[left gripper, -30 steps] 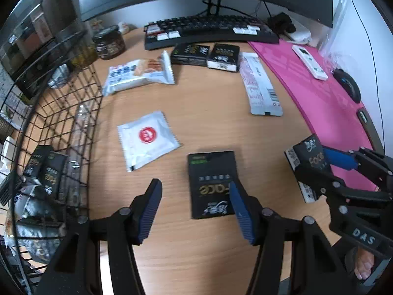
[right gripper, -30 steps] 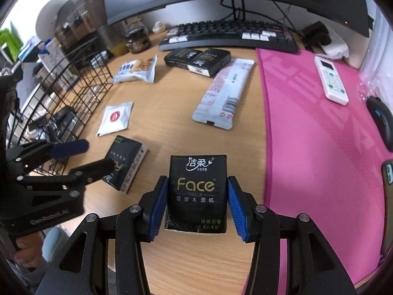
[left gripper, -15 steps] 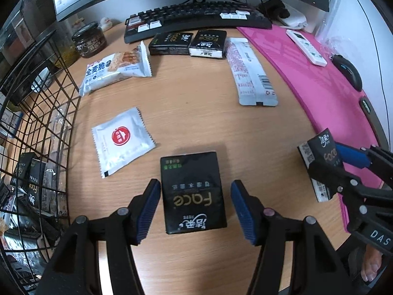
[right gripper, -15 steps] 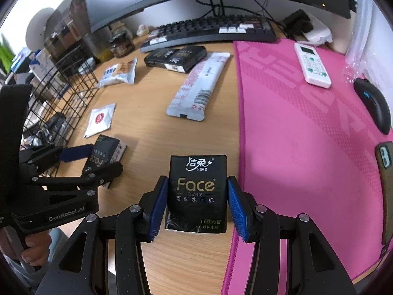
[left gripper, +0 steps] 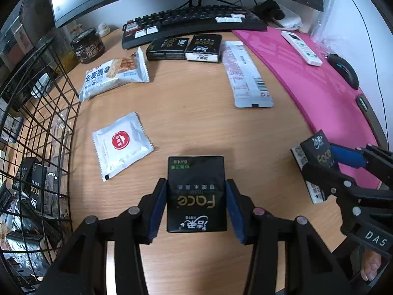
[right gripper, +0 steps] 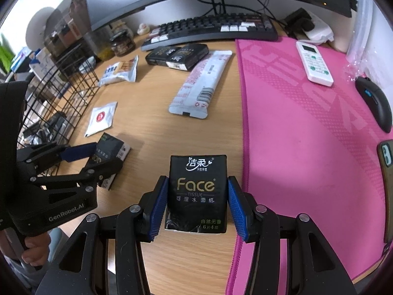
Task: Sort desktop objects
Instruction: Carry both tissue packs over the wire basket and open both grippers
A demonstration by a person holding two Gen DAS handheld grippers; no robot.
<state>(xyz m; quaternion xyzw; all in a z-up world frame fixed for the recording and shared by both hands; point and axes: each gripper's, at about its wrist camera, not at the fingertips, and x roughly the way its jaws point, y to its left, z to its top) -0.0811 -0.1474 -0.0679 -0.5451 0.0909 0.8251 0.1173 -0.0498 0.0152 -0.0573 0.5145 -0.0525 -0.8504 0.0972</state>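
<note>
My left gripper [left gripper: 196,209] is shut on a black Face tissue pack [left gripper: 196,194] that rests on the wooden desk. In the right wrist view this gripper [right gripper: 98,154] and its pack [right gripper: 113,151] show at the left. My right gripper [right gripper: 197,206] is shut on a second black Face tissue pack [right gripper: 196,191] near the edge of the pink mat; it also shows at the right of the left wrist view [left gripper: 316,154]. A white sachet with a red logo [left gripper: 121,142], a biscuit packet [left gripper: 115,76], a long white packet [left gripper: 245,73] and two more black tissue packs [left gripper: 184,48] lie on the desk.
A black wire basket [left gripper: 49,123] holding several packs stands at the left. A keyboard [left gripper: 194,22], monitor and dark jar [left gripper: 87,46] are at the back. A pink mat [right gripper: 307,123] at the right carries a white remote [right gripper: 313,59], a mouse [right gripper: 375,103] and a phone [right gripper: 386,154].
My left gripper moved forward over the black tissue pack and closed on it. My right gripper kept hold of its pack and shifted a little to the right.
</note>
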